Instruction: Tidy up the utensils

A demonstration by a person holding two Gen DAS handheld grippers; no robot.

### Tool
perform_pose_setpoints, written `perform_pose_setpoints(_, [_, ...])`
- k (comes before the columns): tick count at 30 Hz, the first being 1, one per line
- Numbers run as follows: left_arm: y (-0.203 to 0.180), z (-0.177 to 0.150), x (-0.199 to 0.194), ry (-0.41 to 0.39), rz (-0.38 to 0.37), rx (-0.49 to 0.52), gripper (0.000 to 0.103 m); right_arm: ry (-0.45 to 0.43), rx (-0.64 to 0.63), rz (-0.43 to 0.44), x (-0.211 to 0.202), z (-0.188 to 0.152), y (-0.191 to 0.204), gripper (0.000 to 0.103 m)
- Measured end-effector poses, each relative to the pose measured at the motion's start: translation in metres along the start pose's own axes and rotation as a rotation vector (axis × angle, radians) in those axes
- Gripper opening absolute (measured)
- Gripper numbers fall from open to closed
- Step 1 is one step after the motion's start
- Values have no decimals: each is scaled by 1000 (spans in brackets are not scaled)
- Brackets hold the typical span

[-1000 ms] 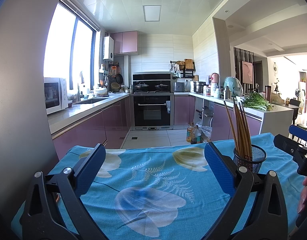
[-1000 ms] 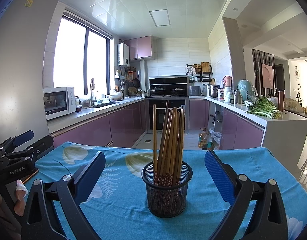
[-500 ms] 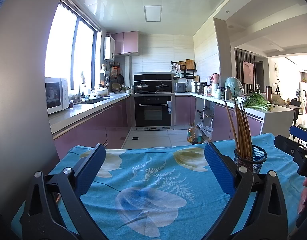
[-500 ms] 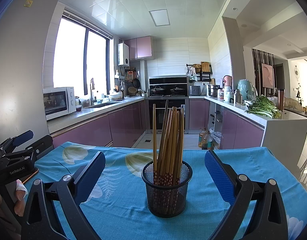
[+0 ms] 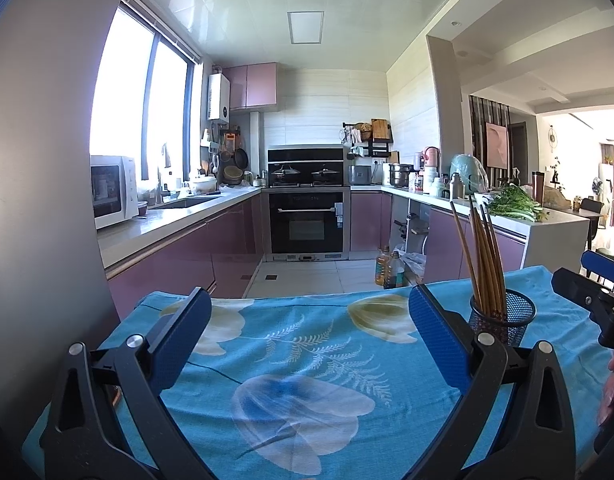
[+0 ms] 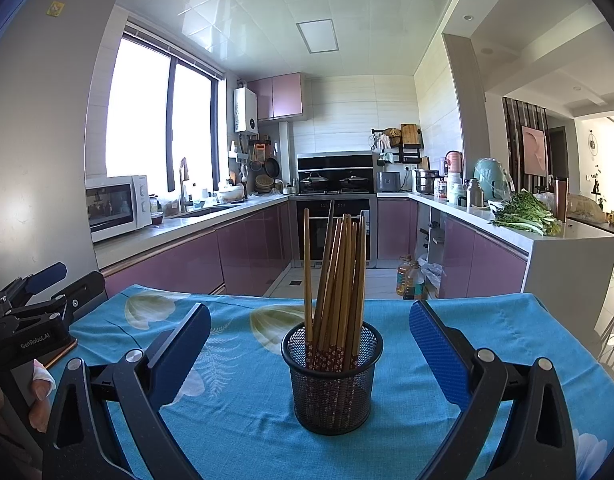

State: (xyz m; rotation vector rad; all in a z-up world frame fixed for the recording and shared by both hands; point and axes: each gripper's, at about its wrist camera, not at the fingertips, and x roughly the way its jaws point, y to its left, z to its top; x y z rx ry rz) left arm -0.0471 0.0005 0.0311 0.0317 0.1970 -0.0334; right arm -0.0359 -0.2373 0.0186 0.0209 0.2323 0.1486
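Blue floral tablecloth (image 6: pixel 487 320): mesh cup (image 6: pixel 331 376) holds upright chopsticks (image 6: pixel 339 268); both tongs spread, empty.

Wooden chopsticks (image 6: pixel 339 276), black wire-mesh holder (image 6: pixel 331 380), cloth tablecloth (image 6: pixel 243 400).

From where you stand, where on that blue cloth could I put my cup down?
The widest bare patch of the tablecloth lies ahead of the left gripper, between the wall side and the mesh holder. There is also bare cloth to the holder's right. The holder itself is crowded, packed with chopsticks, directly ahead of the open right gripper.
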Motion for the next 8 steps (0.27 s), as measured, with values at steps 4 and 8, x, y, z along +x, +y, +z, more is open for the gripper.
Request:
perform_pose_setpoints(4, [4, -3, 8, 46, -14, -20, 97, 9, -4, -14, 2, -2, -3, 96])
perform_pose_setpoints(8, [13, -10, 30, 142, -7, -17, 97, 67, 13, -70, 11, -9, -26, 96])
